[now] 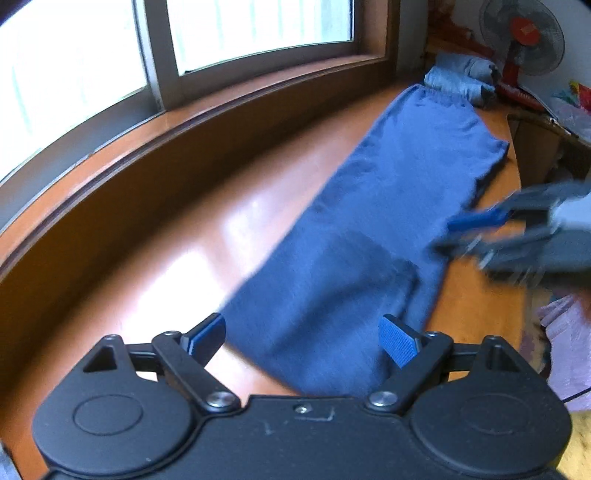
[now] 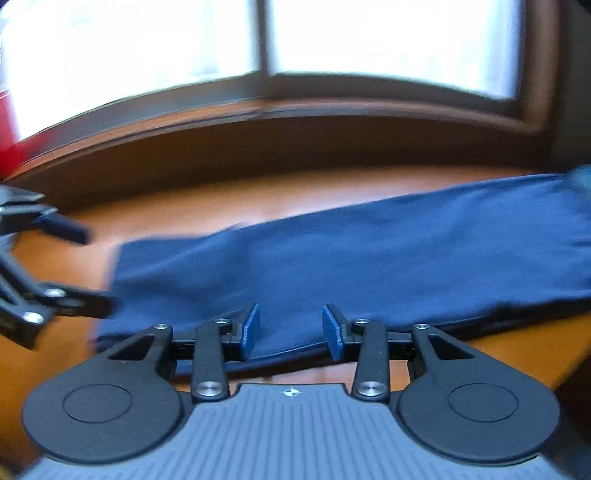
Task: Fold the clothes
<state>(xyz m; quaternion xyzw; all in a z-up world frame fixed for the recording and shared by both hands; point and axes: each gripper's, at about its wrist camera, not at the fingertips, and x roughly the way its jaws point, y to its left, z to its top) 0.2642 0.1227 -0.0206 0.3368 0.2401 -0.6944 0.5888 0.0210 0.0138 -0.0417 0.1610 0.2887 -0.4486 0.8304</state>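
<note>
Blue trousers (image 1: 369, 229) lie stretched flat along the wooden tabletop (image 1: 207, 236) under the window (image 1: 258, 33). The left gripper (image 1: 302, 341) hangs over the leg end, jaws wide apart — holding nothing. The right gripper (image 2: 291, 328) sits at the near edge, jaws also apart and empty.

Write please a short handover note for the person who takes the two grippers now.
Left gripper: jaws open, holding nothing, at the leg end of the blue trousers.
Right gripper: jaws open, holding nothing, at the long near edge.
Trousers lie as a long strip on the wooden table, waistband toward the folded grey clothes.
Done: legs laid one over the other, it seems.
Left: fold the length.
</note>
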